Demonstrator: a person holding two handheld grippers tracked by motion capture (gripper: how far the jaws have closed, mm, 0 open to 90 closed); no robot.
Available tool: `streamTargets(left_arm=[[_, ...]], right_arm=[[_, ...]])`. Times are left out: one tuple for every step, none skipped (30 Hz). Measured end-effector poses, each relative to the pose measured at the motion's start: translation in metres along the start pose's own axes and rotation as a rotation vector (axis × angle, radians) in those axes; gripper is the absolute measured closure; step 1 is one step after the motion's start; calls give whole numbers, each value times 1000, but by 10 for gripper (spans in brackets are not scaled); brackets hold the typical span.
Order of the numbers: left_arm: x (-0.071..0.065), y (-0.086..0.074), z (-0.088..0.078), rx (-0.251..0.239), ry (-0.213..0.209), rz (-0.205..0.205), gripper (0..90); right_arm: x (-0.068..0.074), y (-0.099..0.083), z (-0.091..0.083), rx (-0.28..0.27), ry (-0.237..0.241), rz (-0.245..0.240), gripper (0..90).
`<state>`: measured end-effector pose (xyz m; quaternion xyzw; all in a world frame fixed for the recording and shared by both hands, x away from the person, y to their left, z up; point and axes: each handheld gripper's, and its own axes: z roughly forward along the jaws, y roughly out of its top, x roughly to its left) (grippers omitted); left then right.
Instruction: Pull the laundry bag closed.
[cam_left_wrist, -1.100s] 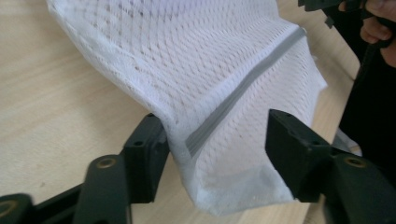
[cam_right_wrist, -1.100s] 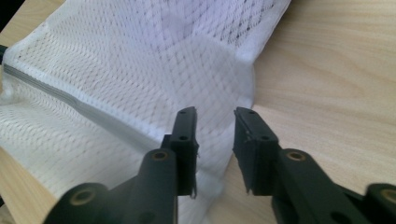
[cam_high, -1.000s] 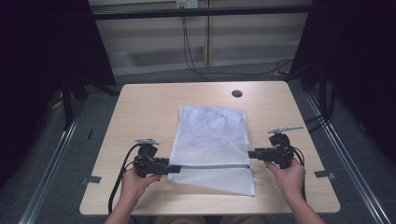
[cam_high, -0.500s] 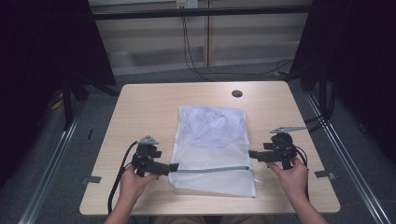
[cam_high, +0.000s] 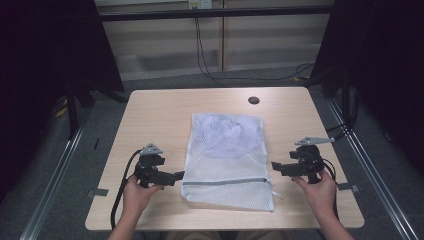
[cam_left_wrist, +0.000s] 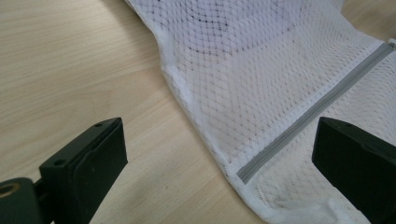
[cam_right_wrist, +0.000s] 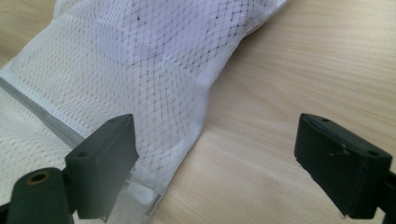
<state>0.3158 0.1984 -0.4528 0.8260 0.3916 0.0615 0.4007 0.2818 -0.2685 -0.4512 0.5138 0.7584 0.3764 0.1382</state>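
Item: white mesh laundry bag (cam_high: 227, 160), lying flat near the middle of the worktop (cam_high: 160, 115), long axis running away from the person. A pale bundle, probably a garment though the mesh blurs it, sits in the far half of the bag; this bulk keeps that end slightly raised while the near end lies thin and flat. A grey zipper (cam_high: 225, 181) crosses the bag near its near edge from side to side, and reads as closed along its length, which would explain why the contents stay put with nothing holding the bag.

Left tool (cam_high: 177, 176): just beside the bag's left edge at the zipper's end, level with the worktop, pointing inward. In the left gripper view the jaws stand wide apart, the bag's seam and the zipper (cam_left_wrist: 308, 116) lying between them untouched; they have just been opening, and nothing is gripped.

Right tool (cam_high: 274, 166): near the bag's right edge, level with the zipper line, apart from the fabric in the high view. In the right gripper view its jaws are spread, having just been opening, with the bag's edge (cam_right_wrist: 187, 140) and a small white pull tab (cam_right_wrist: 139, 191) below one jaw; nothing is clamped.

Judgement: both tools flank the zipper line, a placement suited to having stretched it taut for closing.

Surroundings: round dark grommet (cam_high: 253, 100) at the worktop's far edge.
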Motion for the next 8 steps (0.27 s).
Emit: streamTargets(left_arm=[[1,-1,0,-7,1,-3,31],[2,-1,-1,-7,3,-4,31],[3,-1,-2,-16,11,-8,31],[4,-2,-3,-22,14,-10,32],[6,-2,-4,-35,12,-19,32],[7,-2,-5,-37,13,-20,31],[8,-3,-6,-40,15,-25,31],[10,-3,-7,-38,19,-24,31]], right_arm=[[0,0,0,-3,-9,-1,126],[0,-1,0,-4,-5,2,126],[0,-1,-1,-3,-2,0,126],[0,-1,-1,0,-10,4,127],[0,-1,-1,-5,-7,-2,128],[-1,-1,-1,-3,-6,-6,127],[-1,-2,-1,-4,-13,-10,127],[-1,-2,-1,-4,-15,-15,129]])
